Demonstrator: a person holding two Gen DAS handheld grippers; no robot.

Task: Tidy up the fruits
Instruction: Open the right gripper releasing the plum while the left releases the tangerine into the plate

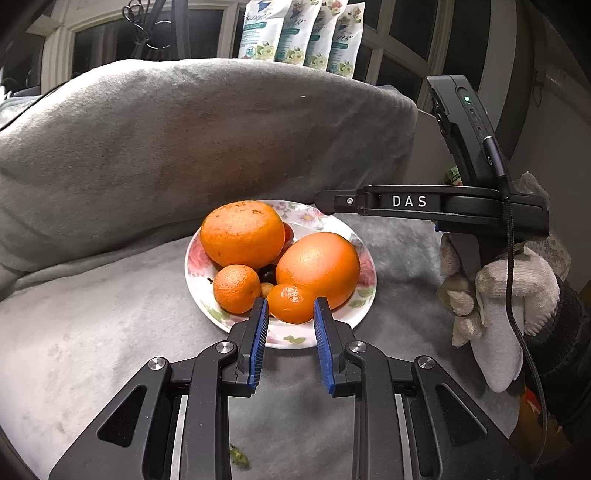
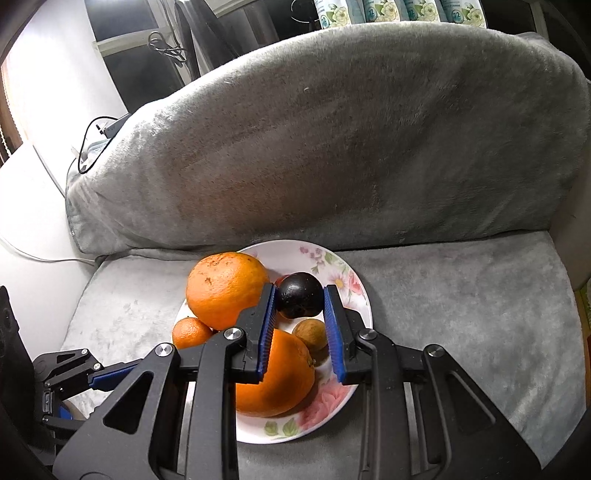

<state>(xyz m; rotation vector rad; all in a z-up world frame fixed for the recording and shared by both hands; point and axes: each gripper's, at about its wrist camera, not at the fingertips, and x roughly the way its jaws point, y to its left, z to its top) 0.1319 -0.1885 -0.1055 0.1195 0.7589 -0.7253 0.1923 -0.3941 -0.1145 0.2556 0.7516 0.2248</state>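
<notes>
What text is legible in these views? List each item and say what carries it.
"DAS": white letters on the black right hand-held gripper.
"72": round badges on the white floral-printed packets behind the grey cushion.
Larger script on the packets: too blurred to read.

oranges point(image 1: 317, 271), dark fruit point(image 2: 299, 295), floral plate point(image 2: 354, 280)

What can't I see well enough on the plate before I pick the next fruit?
- Left wrist view: dark fruit and brown fruit are mostly hidden between the oranges.
- Right wrist view: red fruit shows only a sliver behind the dark fruit; its kind is unclear.
- Right wrist view: right gripper covers part of the plate; whether its jaws touch the dark fruit is unclear.
</notes>
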